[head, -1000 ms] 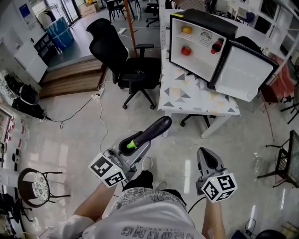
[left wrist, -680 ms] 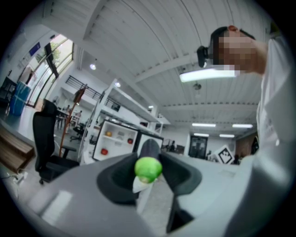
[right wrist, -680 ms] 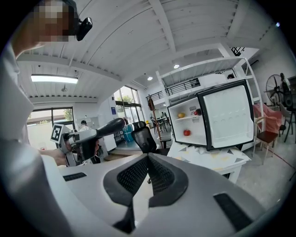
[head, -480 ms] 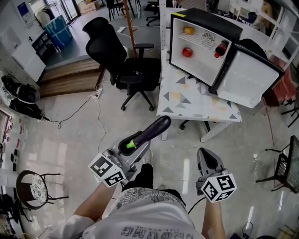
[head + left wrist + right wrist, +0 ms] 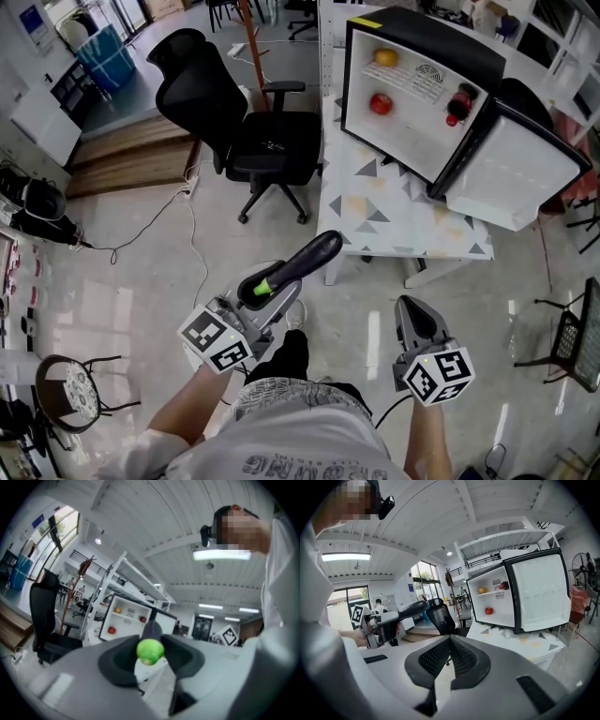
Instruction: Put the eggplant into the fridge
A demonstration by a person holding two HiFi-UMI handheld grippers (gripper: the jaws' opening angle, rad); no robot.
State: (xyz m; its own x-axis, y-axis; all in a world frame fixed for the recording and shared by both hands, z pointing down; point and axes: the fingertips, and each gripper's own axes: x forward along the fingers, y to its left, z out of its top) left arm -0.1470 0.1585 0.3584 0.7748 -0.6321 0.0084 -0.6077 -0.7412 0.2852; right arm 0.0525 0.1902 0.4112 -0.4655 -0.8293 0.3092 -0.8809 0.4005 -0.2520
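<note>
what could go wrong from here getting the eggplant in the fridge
1. The left gripper holds the eggplant only near its green stem end, with the long body sticking out, so it may pivot or slip.
2. The fridge already holds a red fruit and an orange fruit; the long eggplant might knock them.
3. Its tip could bump the table corner ahead.

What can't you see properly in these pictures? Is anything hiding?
- Eggplant: in the left gripper view only its green end shows clearly, gripped by the left tool. That end and the pads hide most of the dark body.
- Sticker inside the fridge: in the head view it is too small to read.
- Dark red thing inside the fridge: in the head view it is too small to name.
</note>
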